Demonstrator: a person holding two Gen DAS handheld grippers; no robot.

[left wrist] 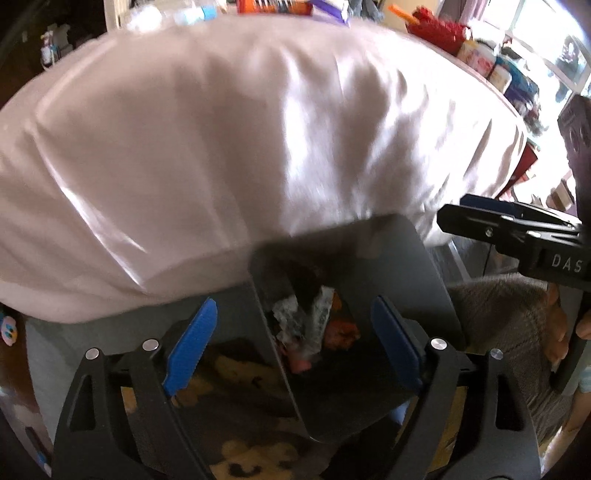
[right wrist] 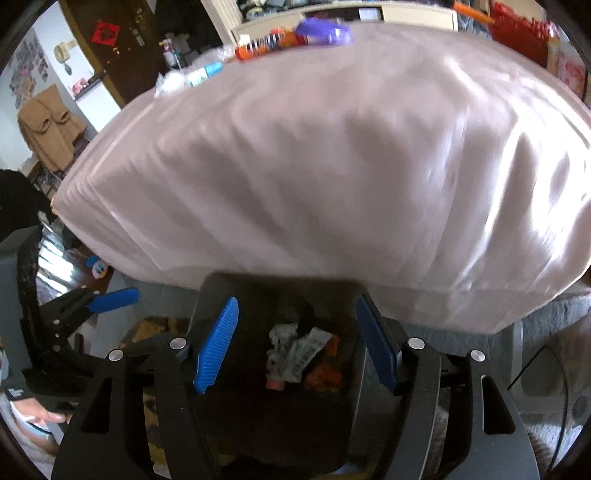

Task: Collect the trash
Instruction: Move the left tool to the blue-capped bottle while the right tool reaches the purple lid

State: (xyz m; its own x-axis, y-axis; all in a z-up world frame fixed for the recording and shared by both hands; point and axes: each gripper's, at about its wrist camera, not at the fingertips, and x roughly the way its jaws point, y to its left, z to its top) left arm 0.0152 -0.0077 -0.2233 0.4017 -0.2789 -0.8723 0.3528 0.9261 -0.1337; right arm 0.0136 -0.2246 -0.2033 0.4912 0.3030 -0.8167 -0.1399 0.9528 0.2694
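A dark grey bin [left wrist: 417, 280] stands on the floor under the near edge of the table. Inside it lie crumpled white paper [left wrist: 295, 317], orange wrappers [left wrist: 341, 332] and a pink scrap. My left gripper [left wrist: 295, 302] hangs over the bin's mouth, open, with nothing between its blue pads. In the right wrist view the bin [right wrist: 258, 282] and its trash [right wrist: 299, 350] sit right below my right gripper [right wrist: 297, 301], which is open and holds nothing. Each gripper shows in the other's view: the right gripper [left wrist: 480, 218] and the left gripper [right wrist: 110, 297].
A table under a shiny pinkish-white cloth [right wrist: 332, 166] fills the upper view. At its far edge lie an orange packet [right wrist: 258, 48], a purple packet [right wrist: 325, 31] and a plastic bottle [right wrist: 203, 74]. Jars [left wrist: 480, 55] and a red item [left wrist: 439, 29] stand far right. A patterned rug [left wrist: 236, 369] lies beside the bin.
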